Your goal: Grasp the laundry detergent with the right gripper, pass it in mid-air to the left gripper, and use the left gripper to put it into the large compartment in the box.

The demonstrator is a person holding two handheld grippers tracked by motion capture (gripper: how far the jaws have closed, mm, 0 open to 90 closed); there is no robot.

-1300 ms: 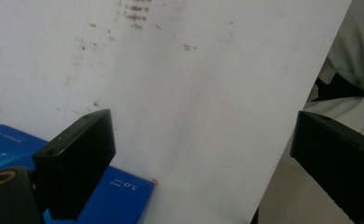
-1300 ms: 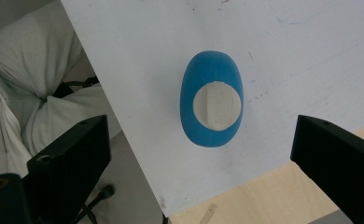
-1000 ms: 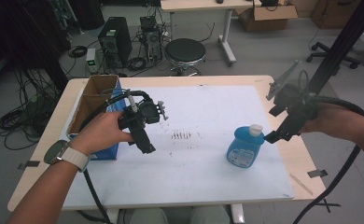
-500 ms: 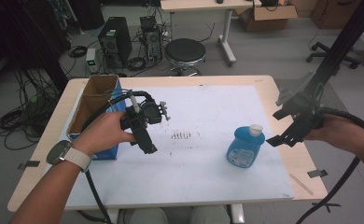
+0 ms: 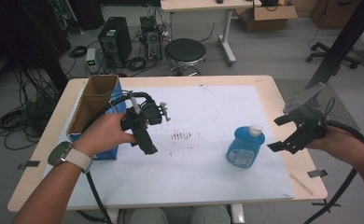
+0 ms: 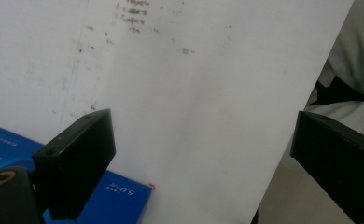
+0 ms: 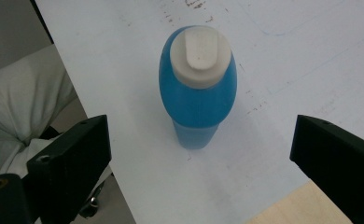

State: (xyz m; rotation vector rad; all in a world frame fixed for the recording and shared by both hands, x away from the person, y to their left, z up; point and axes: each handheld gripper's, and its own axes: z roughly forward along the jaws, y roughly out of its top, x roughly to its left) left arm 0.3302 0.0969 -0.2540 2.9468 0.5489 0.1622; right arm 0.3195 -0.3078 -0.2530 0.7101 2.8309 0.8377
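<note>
Bottle [image 5: 245, 147] at 3 o'clock: bright blue body w/ white flip cap [image 7: 200, 56]. Box [image 5: 97, 109] at 9 o'clock: blue outside, plain brown card inside (white print on the blue). Sheet [image 5: 208, 116]: white, w/ brown-red speckle marks near centre. Table [image 5: 269, 93] edge: pale wood. Both grippers' jaws black. Watch strap [image 5: 77, 162]: white.

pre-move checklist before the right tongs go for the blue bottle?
1. Right tongs open: ok, jaws wide apart.
2. Blue bottle upright, white cap closed: ok.
3. Bottle centred between the jaws in the right gripper view: ok.
4. Tongs touching the bottle: not yet, apart from it.
5. Left tongs out of the way: ok, open, near the cardboard box.
6. Bottle fill level and weight: cannot tell.
</note>
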